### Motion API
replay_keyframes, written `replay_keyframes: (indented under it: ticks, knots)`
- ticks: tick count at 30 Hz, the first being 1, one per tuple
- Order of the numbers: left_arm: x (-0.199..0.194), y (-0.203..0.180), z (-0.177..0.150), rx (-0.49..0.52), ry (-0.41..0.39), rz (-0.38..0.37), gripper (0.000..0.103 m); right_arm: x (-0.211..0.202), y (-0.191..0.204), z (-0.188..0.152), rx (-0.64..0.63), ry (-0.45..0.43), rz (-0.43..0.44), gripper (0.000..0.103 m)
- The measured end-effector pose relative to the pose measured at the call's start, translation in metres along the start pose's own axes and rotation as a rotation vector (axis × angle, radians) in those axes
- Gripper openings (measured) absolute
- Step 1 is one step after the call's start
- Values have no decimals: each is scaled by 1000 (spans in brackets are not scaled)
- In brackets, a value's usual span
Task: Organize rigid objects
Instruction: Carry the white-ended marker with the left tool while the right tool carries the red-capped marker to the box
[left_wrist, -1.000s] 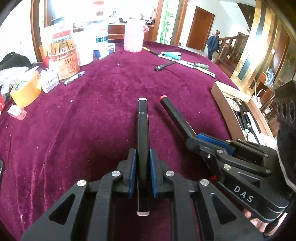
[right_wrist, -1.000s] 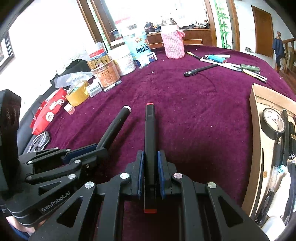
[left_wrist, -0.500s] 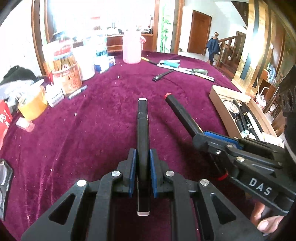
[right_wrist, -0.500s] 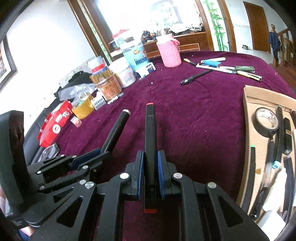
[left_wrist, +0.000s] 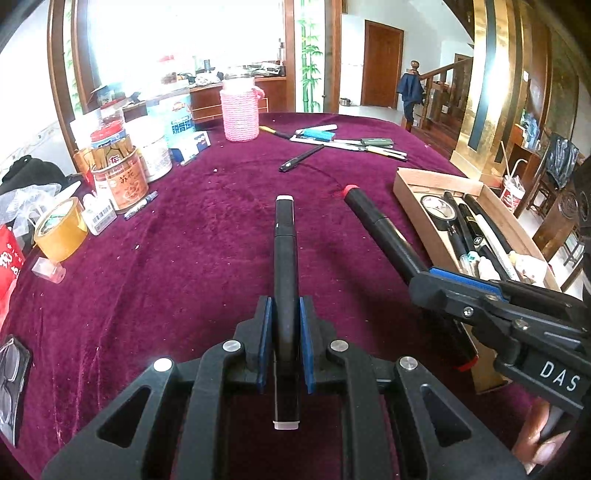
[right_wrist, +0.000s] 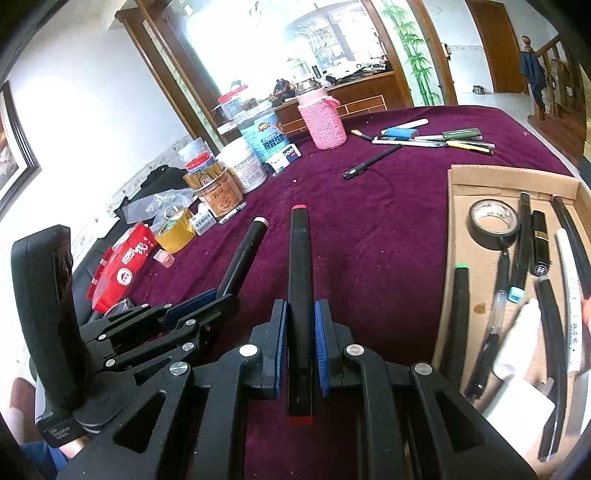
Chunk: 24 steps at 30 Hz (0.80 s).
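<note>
Both grippers have shifted toward the cardboard box at the table's right edge; left gripper clamps the white-capped marker, right gripper the red-capped marker.

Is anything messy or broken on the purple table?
Nothing looks broken or spilled. One black pen lies alone on the cloth, away from the cardboard box where other pens are. Each hand-held gripper holds a marker, white-tipped on the left, red-tipped on the right.

A plush velvet tablecloth lies under a matt cardboard box and pink knitted cover.
</note>
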<state>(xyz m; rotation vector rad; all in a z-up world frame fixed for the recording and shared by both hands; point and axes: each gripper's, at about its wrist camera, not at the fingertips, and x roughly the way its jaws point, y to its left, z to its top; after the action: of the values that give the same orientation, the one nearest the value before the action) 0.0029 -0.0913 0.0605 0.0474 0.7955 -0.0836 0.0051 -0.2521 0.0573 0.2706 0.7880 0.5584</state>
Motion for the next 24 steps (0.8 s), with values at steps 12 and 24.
replay_keyframes:
  ticks: [12, 24]
  knots:
    - [-3, -31, 14, 21, 32, -105, 12, -34, -33, -1, 79, -70, -9, 13]
    - [9, -106, 43, 92, 80, -257, 12, -89, -98, 6, 199, -170, -125, 13]
